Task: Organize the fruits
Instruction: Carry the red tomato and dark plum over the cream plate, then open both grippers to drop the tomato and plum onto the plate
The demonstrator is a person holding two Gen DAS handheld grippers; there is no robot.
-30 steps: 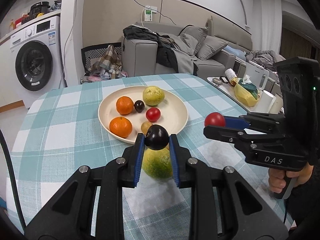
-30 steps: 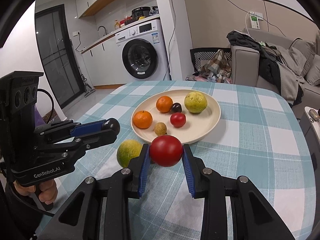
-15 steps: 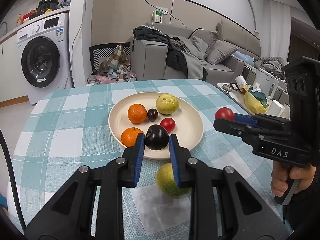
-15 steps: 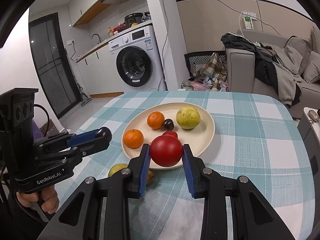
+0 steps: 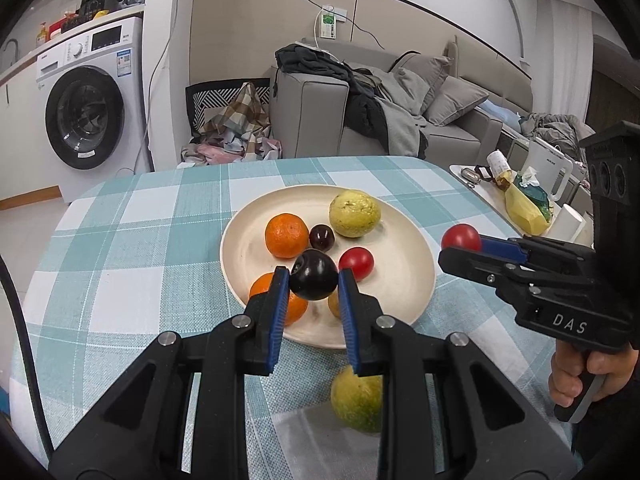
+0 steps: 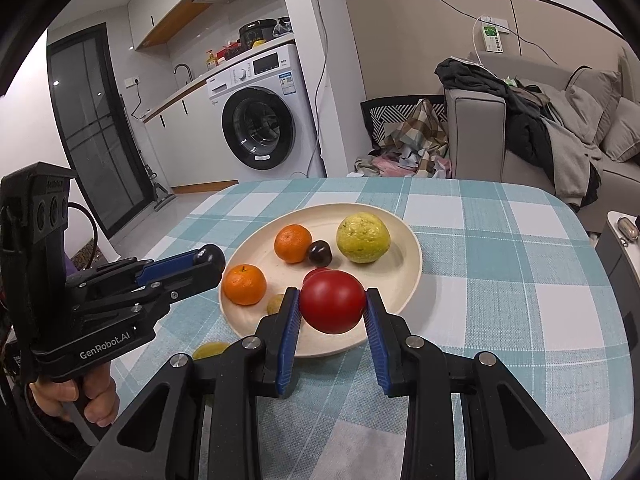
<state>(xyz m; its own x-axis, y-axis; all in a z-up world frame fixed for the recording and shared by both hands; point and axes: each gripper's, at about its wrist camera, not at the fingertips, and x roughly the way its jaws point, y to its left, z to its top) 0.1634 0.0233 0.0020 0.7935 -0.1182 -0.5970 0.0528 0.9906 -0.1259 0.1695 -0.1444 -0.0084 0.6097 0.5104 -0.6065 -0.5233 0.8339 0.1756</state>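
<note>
My left gripper (image 5: 313, 280) is shut on a dark plum (image 5: 314, 280) and holds it above the near rim of the cream plate (image 5: 404, 280). My right gripper (image 6: 331, 301) is shut on a red tomato (image 6: 332, 301), also over the plate's near edge (image 6: 412, 268). The plate holds two oranges (image 5: 286, 235), a yellow-green guava (image 5: 354, 213), a small dark plum (image 5: 322, 237), a small red tomato (image 5: 357, 263) and a small brownish fruit (image 6: 275, 303). A green-yellow citrus (image 5: 356, 400) lies on the cloth just before the plate.
The table has a teal-and-white checked cloth (image 5: 132, 240). A side tray (image 5: 516, 196) with a yellow bag, cup and kettle stands to the right. A washing machine (image 5: 84, 112) and a grey sofa (image 5: 360, 112) stand beyond the table.
Both grippers have risen and moved forward toward the plate, each still holding its fruit. The green-yellow citrus now sits lower in both views.
</note>
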